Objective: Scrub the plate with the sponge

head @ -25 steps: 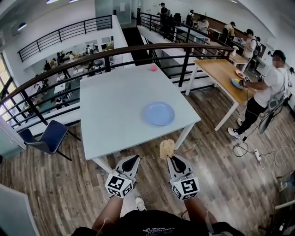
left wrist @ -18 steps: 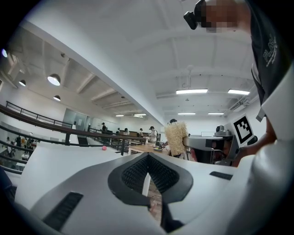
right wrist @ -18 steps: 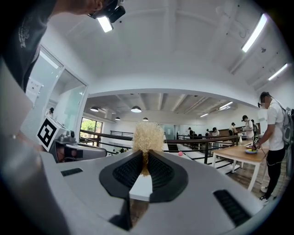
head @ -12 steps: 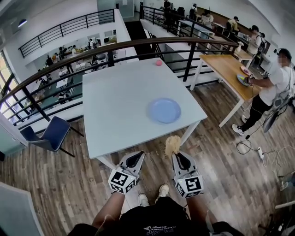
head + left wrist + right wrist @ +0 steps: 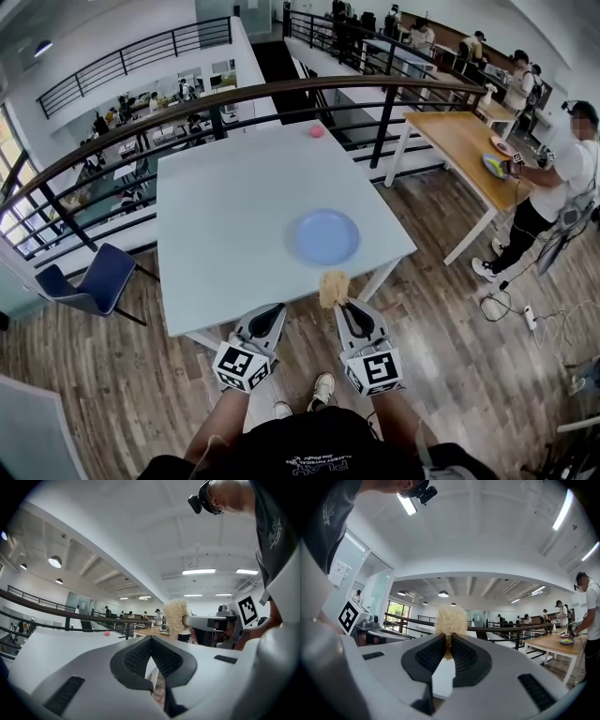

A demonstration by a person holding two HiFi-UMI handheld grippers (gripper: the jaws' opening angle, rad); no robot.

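A light blue plate (image 5: 325, 236) lies on the white table (image 5: 234, 216) near its front right corner. My right gripper (image 5: 345, 309) is shut on a tan fibrous sponge (image 5: 333, 287), which juts past the table's near edge just short of the plate. In the right gripper view the sponge (image 5: 451, 619) sticks up from between the closed jaws. My left gripper (image 5: 268, 317) hovers at the table's front edge with its jaws shut and nothing between them. The left gripper view shows the sponge (image 5: 176, 617) and the right gripper off to its right.
A small pink object (image 5: 316, 132) sits at the table's far edge by the dark railing (image 5: 281, 94). A blue chair (image 5: 89, 279) stands to the left. At a wooden table (image 5: 464, 141) on the right stands a person (image 5: 558, 178). Cables (image 5: 511, 305) lie on the wood floor.
Both grippers have come closer to the table's front edge, and the sponge now sits nearer the plate. The jaws' states have not changed.
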